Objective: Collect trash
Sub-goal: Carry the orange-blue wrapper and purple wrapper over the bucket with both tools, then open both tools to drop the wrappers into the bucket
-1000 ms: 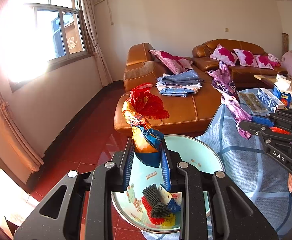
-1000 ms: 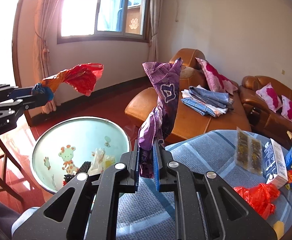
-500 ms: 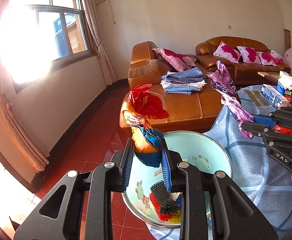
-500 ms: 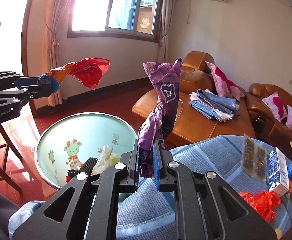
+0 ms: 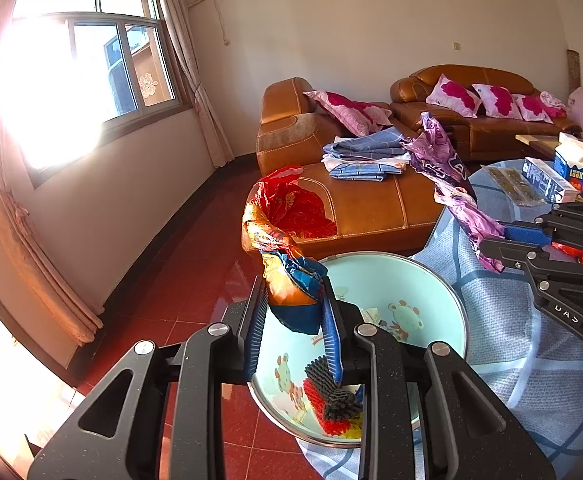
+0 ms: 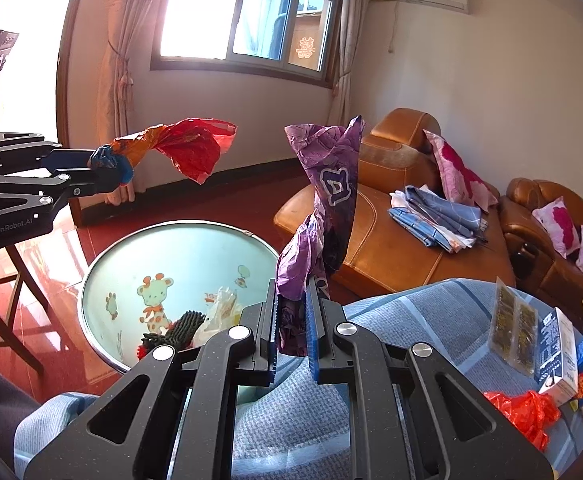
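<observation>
My left gripper [image 5: 293,300] is shut on a crumpled red, orange and blue wrapper [image 5: 287,232], held up over the near edge of a pale green basin [image 5: 419,280]. The right wrist view shows the same wrapper [image 6: 179,148] in the left gripper [image 6: 109,166] at the left. My right gripper [image 6: 292,308] is shut on a purple wrapper [image 6: 327,184] that sticks upward, just right of the basin [image 6: 195,240]. From the left wrist view, the purple wrapper [image 5: 443,168] hangs from the right gripper [image 5: 491,246]. In the basin lie a black and red brush [image 5: 331,396] and pale scraps [image 6: 219,312].
A table with a blue checked cloth [image 6: 403,320] carries a red plastic bag [image 6: 523,412], a clear packet [image 6: 511,320] and cartons [image 6: 559,352]. Behind stands a brown leather sofa [image 5: 371,200] with folded cloth and pink pillows. The floor is red tile; a chair [image 6: 7,280] is at left.
Both grippers keep their wrappers. The basin has drifted a little right and up in the left wrist view; the right wrist view has rolled slightly.
</observation>
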`<state>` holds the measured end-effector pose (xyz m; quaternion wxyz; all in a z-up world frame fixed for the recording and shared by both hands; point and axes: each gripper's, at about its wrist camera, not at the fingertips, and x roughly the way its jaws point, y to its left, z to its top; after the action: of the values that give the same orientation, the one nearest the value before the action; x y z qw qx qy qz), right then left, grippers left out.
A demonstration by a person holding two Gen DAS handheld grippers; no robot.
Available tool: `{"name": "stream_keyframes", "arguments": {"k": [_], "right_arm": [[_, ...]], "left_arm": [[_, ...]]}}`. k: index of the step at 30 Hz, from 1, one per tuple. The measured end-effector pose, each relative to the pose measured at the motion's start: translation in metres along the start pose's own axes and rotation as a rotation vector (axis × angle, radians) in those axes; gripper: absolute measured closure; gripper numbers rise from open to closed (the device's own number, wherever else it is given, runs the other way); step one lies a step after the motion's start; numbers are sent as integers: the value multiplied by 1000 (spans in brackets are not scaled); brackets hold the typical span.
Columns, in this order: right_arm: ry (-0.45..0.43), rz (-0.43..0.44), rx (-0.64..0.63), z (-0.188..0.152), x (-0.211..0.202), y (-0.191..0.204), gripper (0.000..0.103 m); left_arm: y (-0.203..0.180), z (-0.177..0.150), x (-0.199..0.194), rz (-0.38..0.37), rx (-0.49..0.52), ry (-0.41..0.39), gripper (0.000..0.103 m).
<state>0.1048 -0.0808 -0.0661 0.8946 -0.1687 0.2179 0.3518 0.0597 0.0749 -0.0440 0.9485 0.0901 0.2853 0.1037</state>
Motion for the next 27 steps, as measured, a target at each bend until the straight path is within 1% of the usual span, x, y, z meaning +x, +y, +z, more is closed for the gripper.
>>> {"name": "stream_keyframes", "arguments": {"k": [17,23,25,26,27], "right_arm": [[6,28,-20,1,-1,1,91],[20,44,-36,2,2,5,90],[24,51,-44,2,3,6,89],[27,57,-49,2,3,7,86],[27,57,-53,2,3,8,77]], "left_arm": [[5,-7,-1,3,11,13,77],[4,-8,1,0,15,21,77],[3,-9,2,-9,15,29,74],[3,-9,2,-13,16,32,70],[3,-9,3,-13,16,33,68]]}}
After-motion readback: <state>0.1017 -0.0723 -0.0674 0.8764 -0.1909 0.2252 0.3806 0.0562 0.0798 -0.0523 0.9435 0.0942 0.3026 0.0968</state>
